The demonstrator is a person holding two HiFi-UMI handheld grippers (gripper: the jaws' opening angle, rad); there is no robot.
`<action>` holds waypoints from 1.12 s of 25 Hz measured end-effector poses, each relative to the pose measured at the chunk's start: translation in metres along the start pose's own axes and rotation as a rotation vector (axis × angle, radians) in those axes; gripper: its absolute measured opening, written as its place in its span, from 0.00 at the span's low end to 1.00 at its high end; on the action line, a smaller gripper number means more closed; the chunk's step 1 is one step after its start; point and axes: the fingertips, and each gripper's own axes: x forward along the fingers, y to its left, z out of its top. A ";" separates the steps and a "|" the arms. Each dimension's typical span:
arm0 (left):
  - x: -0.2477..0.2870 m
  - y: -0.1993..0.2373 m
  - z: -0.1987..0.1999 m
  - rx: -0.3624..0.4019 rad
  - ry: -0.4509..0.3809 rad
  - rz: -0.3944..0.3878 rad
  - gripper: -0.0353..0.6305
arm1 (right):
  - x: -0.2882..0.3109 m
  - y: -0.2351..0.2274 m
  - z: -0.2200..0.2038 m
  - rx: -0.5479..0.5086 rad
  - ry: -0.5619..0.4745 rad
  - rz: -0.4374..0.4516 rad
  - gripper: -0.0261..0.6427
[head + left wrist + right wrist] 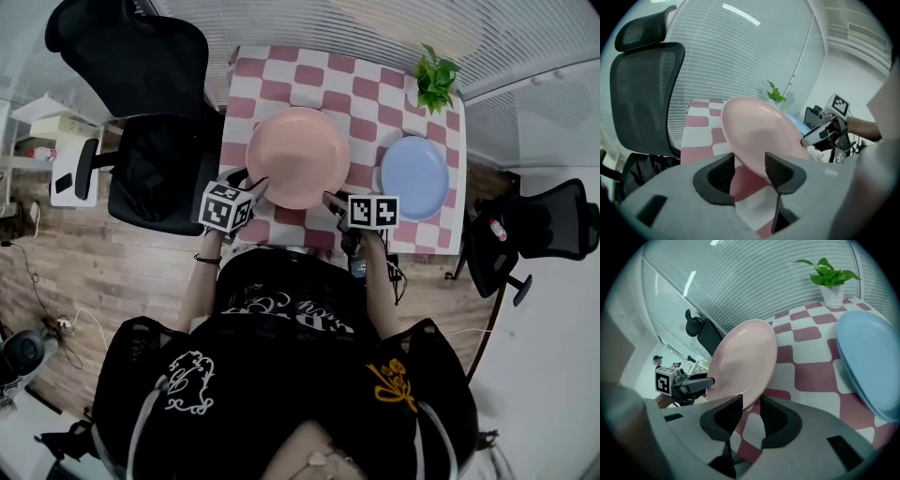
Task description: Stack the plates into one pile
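Observation:
A pink plate (298,155) lies on the checked table (309,75), with a blue plate (414,176) to its right. My left gripper (251,183) is at the pink plate's near left rim. In the left gripper view the pink plate (759,136) has its rim between the jaws of the left gripper (750,168), which stand wide around it. My right gripper (330,202) is at the near right rim. In the right gripper view the pink plate (740,362) fills the narrow gap of the right gripper (751,406), with the blue plate (869,362) to the right.
A potted plant (434,80) stands at the table's far right corner. One black office chair (150,169) is left of the table and another (534,230) is to its right. The person's body is close to the table's near edge.

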 end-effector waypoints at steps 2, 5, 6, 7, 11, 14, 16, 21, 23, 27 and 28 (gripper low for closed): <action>0.000 -0.010 0.015 0.021 -0.026 -0.001 0.37 | -0.012 -0.004 0.007 0.001 -0.034 0.008 0.21; 0.006 -0.032 0.035 0.051 -0.052 -0.001 0.37 | -0.034 -0.017 0.014 0.004 -0.078 0.013 0.21; 0.009 -0.041 0.040 0.057 -0.059 -0.002 0.37 | -0.042 -0.024 0.015 0.006 -0.089 0.012 0.21; 0.013 -0.050 0.045 0.060 -0.064 -0.002 0.37 | -0.051 -0.031 0.016 0.008 -0.099 0.010 0.21; 0.039 -0.094 0.062 0.071 -0.063 -0.011 0.37 | -0.088 -0.067 0.017 0.019 -0.122 -0.008 0.21; 0.064 -0.130 0.069 0.082 -0.047 -0.022 0.37 | -0.118 -0.100 0.016 0.034 -0.133 -0.022 0.21; 0.083 -0.154 0.073 0.086 -0.036 -0.037 0.37 | -0.136 -0.126 0.015 0.043 -0.139 -0.039 0.20; 0.125 -0.209 0.073 0.097 0.002 -0.057 0.37 | -0.171 -0.184 0.002 0.082 -0.140 -0.058 0.20; 0.139 -0.225 0.072 0.093 0.015 -0.060 0.37 | -0.181 -0.202 -0.002 0.093 -0.141 -0.057 0.20; 0.162 -0.250 0.069 0.070 0.041 -0.065 0.37 | -0.196 -0.232 -0.008 0.117 -0.135 -0.053 0.20; 0.166 -0.255 0.068 0.066 0.049 -0.065 0.37 | -0.199 -0.238 -0.009 0.121 -0.133 -0.051 0.20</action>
